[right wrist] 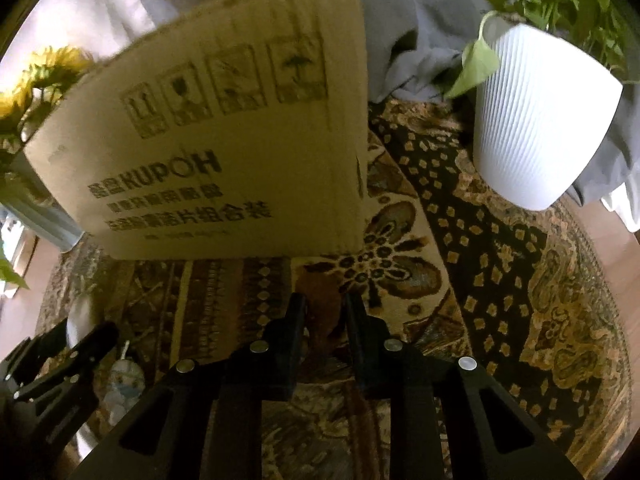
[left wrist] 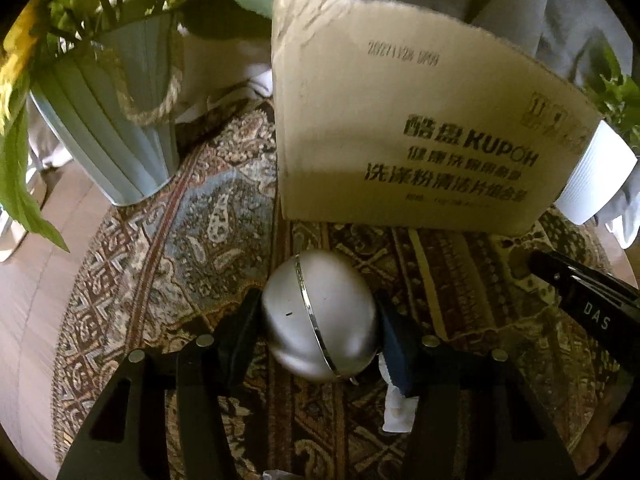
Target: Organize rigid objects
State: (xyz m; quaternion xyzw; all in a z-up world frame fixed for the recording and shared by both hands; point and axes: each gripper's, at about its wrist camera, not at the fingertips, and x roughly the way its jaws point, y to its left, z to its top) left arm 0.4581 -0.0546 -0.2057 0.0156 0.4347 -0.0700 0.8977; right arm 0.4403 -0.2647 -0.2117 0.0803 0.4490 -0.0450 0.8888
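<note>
My left gripper (left wrist: pixel 318 312) is shut on a silver egg-shaped object (left wrist: pixel 316 316) with a chrome seam, held just above the patterned rug (left wrist: pixel 168 248). A cardboard box (left wrist: pixel 400 120) printed KUPOH stands right behind it. In the right wrist view the same box (right wrist: pixel 224 140) stands ahead to the left. My right gripper (right wrist: pixel 324 312) hovers over the rug (right wrist: pixel 500 280), its fingers a narrow gap apart with nothing between them. The left gripper (right wrist: pixel 60 364) shows at the lower left of the right wrist view, above a small figurine (right wrist: pixel 124 380).
A pale blue ribbed vase (left wrist: pixel 120 128) with sunflowers stands left of the box. A white ribbed plant pot (right wrist: pixel 536 120) stands right of it. Grey cloth (right wrist: pixel 408 40) hangs behind. Wooden floor (left wrist: pixel 28 300) surrounds the round rug. A white scrap (left wrist: pixel 398 408) lies under the left gripper.
</note>
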